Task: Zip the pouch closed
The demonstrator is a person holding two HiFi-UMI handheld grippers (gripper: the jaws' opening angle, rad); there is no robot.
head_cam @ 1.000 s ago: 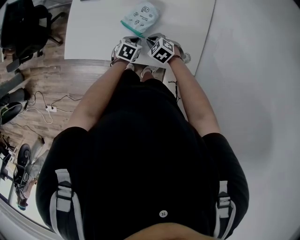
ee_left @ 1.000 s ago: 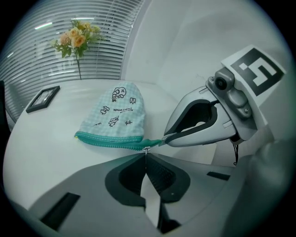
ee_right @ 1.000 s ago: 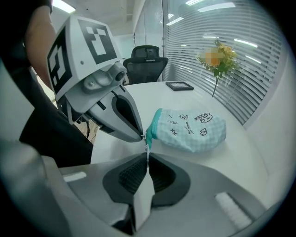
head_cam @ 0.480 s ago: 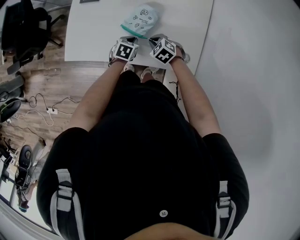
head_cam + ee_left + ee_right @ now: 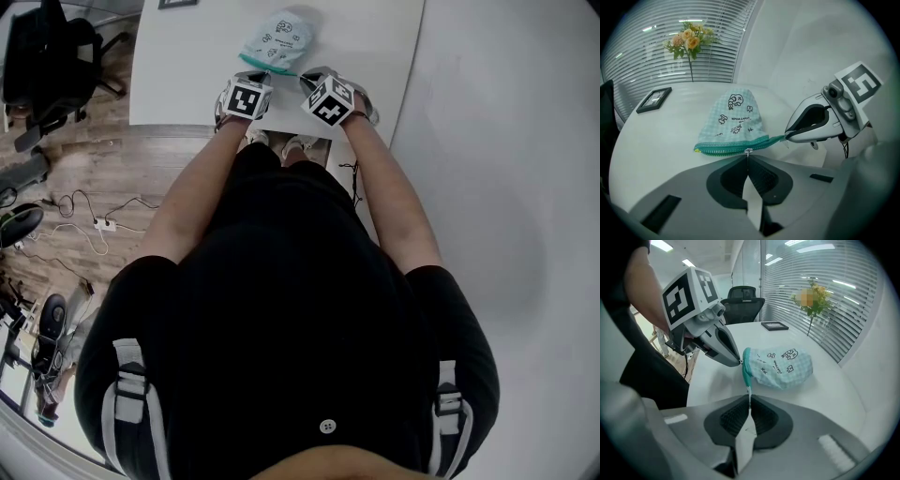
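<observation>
Clamping the zip pull (image 5: pixel 748 151), left tongs (image 5: pixel 747 157) face the pouch (image 5: pixel 737 117); right tongs (image 5: pixel 749 398) clamp its zipper tail (image 5: pixel 777 138), rightward along the zipper (image 5: pixel 724 149).

An office is indicated: a black swivel chair (image 5: pixel 745 298) is drawn up to a white table (image 5: pixel 178 75), with slatted blinds (image 5: pixel 656 51) seen behind. Strip lights (image 5: pixel 808 248) are set overhead, and cables (image 5: pixel 89 220) are strewn over the wood floor (image 5: pixel 141 178).

Left gripper (image 5: pixel 748 158) pinching zipper pull (image 5: pixel 748 151); right gripper (image 5: pixel 787 136) clamping green end tab (image 5: pixel 776 139); pouch (image 5: pixel 736 119) on table (image 5: pixel 651 140).
</observation>
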